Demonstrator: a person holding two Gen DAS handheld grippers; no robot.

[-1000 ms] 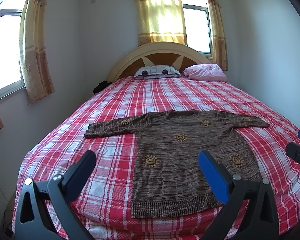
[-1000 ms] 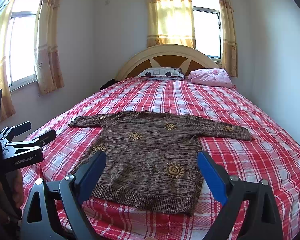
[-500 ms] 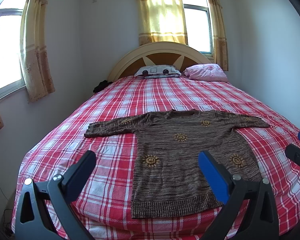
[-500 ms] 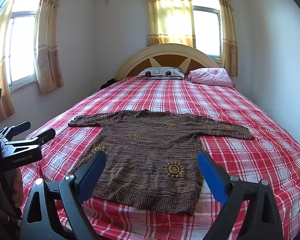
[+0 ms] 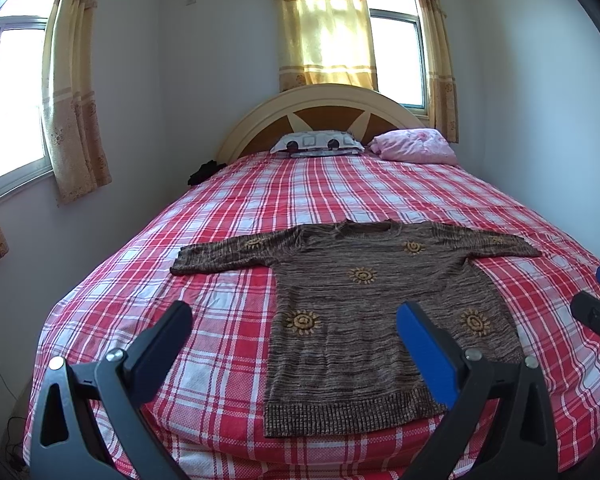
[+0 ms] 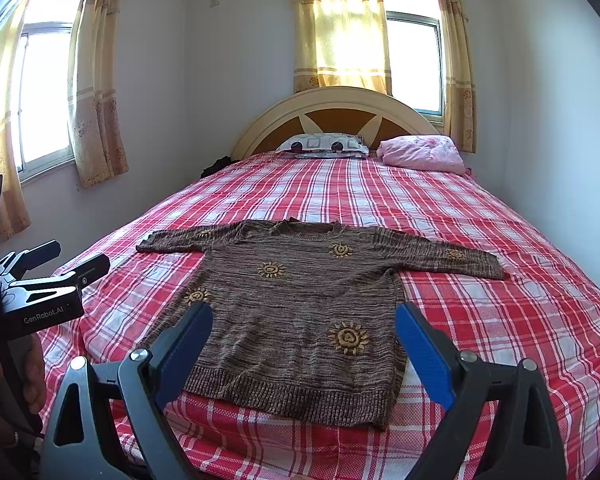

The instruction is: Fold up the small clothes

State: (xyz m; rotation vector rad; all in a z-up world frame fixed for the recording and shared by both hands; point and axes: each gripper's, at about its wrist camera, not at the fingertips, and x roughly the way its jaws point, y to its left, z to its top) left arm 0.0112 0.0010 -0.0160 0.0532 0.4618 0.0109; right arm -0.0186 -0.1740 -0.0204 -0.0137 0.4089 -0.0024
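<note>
A brown knit sweater point(image 5: 372, 304) with yellow sun motifs lies flat on the red plaid bed point(image 5: 228, 216), both sleeves spread out, hem toward me. It also shows in the right wrist view point(image 6: 300, 312). My left gripper point(image 5: 296, 320) is open and empty, held above the near edge of the bed, left of the sweater's hem. My right gripper point(image 6: 304, 320) is open and empty, above the hem. The left gripper point(image 6: 76, 264) also shows at the left edge of the right wrist view.
A patterned pillow point(image 5: 316, 145) and a pink bundle point(image 5: 416, 148) lie at the headboard point(image 5: 320, 104). A dark item point(image 5: 204, 172) sits at the bed's far left side. Walls and curtained windows surround the bed.
</note>
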